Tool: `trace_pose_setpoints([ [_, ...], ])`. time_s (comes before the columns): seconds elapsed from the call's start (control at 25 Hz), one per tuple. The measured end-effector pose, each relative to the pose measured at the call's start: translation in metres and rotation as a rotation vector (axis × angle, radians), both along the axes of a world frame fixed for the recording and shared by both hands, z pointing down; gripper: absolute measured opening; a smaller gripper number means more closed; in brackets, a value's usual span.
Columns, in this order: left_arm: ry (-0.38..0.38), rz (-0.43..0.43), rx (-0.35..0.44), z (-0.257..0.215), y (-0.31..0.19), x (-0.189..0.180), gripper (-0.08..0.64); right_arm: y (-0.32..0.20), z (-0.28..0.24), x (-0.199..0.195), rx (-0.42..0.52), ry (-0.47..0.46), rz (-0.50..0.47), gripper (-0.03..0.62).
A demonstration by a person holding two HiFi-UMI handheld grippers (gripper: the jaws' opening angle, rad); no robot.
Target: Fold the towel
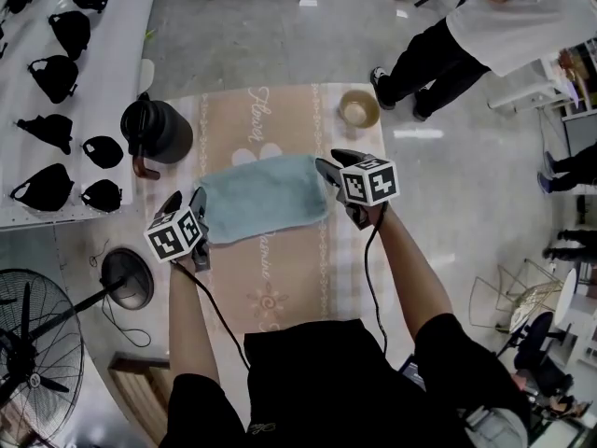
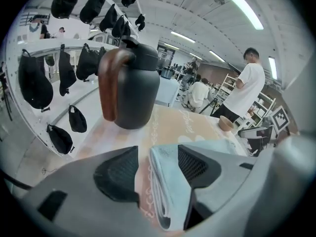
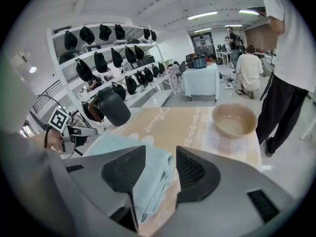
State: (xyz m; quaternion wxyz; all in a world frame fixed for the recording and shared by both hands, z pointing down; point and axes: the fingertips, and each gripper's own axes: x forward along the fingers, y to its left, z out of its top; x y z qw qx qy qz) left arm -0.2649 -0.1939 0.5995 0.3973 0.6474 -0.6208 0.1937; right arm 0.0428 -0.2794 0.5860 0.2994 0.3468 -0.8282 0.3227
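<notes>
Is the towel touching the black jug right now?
Apart. The head view shows a strip of bare tablecloth between the towel and the jug.

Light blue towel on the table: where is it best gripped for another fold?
Probably its two short ends, coming in from outside each: the light blue folded terry towel lies flat on the beige patterned tablecloth, and its stacked layers show there, thick enough to pinch together.

Grey floor (image 1: pixel 242 35); white shelving (image 1: pixel 117 63) with black bags (image 1: pixel 54 75); ceiling strip lights (image 2: pixel 236 5); standing fan (image 1: pixel 33 357).
</notes>
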Motion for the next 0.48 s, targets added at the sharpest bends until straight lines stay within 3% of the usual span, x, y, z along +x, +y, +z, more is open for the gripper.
trace_pose_setpoints([
  [0.28,0.016,0.023,-0.044,0.003,0.069,0.018,0.233,0.031,-0.009,0.015,0.019,0.01,-0.068,0.175],
  [0.48,0.021,0.058,-0.06,0.006,0.1,0.043,0.233,0.059,-0.01,0.027,0.013,-0.008,-0.044,0.175],
])
